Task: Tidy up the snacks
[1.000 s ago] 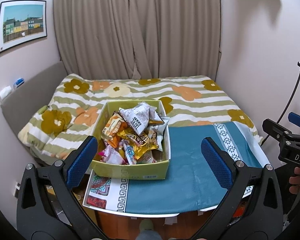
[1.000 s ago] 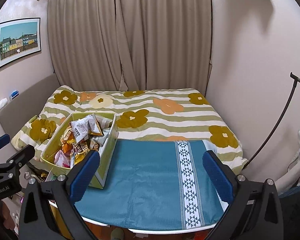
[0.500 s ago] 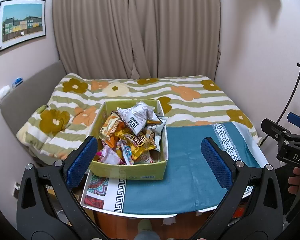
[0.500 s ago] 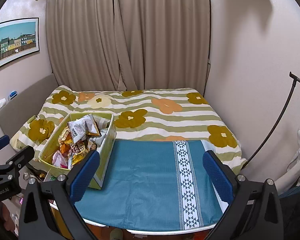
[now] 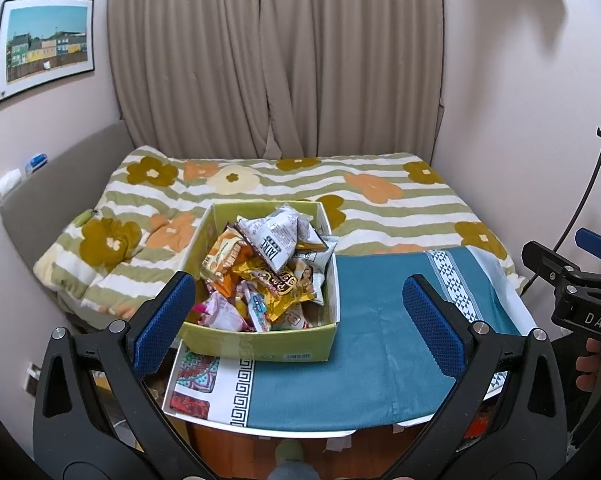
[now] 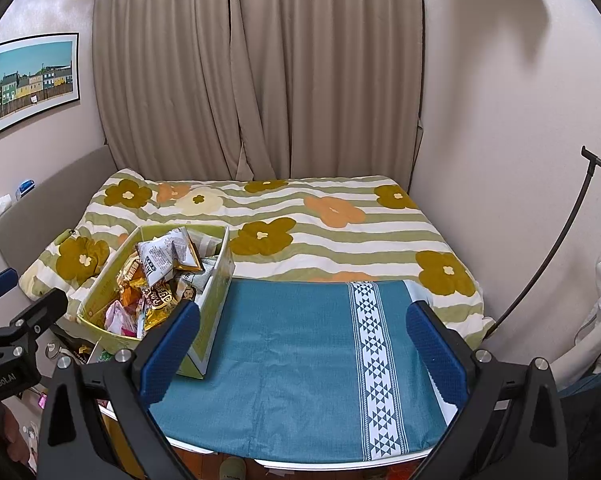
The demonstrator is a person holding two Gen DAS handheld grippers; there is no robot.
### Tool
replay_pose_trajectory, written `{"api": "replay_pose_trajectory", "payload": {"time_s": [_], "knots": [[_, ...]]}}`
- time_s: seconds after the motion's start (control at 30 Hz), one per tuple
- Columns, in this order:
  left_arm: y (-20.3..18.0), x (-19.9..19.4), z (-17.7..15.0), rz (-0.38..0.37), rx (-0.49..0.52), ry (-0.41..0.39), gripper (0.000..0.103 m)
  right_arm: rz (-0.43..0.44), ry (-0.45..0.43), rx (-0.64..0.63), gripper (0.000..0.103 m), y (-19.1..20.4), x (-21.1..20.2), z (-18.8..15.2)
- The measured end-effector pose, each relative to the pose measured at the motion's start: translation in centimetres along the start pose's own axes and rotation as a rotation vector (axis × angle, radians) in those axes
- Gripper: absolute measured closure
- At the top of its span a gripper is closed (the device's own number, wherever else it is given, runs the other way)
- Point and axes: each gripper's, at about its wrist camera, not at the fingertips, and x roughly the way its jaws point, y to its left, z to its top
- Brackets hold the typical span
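At the bottom of each view, a hand-held gripper pointed forward with its blue-padded jaws spread wide and nothing between them: the left gripper (image 5: 298,316) in the left wrist view, the right gripper (image 6: 302,338) in the right wrist view. Just beyond them lay a small table under a teal cloth (image 6: 300,344), its surface bare apart from a yellow-green box (image 5: 260,350) at the lower left of centre. The snacks (image 5: 268,268) sat heaped in that box, a jumble of crinkled packets with a grey-and-white bag (image 5: 278,240) on top. Behind the table stretched a bed with a flowered, striped cover (image 6: 320,232), then beige curtains (image 5: 280,60). All visible snacks were in the box, though unsorted; this would fit either gathering finished or sorting-out yet to come.
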Motion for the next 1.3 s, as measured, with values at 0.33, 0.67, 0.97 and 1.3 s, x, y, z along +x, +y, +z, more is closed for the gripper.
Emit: {"api": "replay_pose_trajectory", "payload": {"time_s": [0.33,0.67,0.97,1.3], "knots": [[0.07,0.14,0.11,0.003,-0.002,-0.001,0.0,0.002,0.002,-0.002,0.001,-0.23,0.06,0.08],[0.21,0.04,0.15,0.007,-0.007,-0.004,0.0,0.001,-0.001,-0.001,0.001,-0.41,0.11,0.13],[0.44,-0.27,-0.08,0.023,-0.024,-0.018,0.0,0.002,0.0,-0.002,0.001,-0.46,0.23,0.18],[0.51,0.07,-0.72,0.061,-0.005,-0.008,0.0,0.002,0.008,-0.002,0.001,-0.42,0.41,0.14]]}}
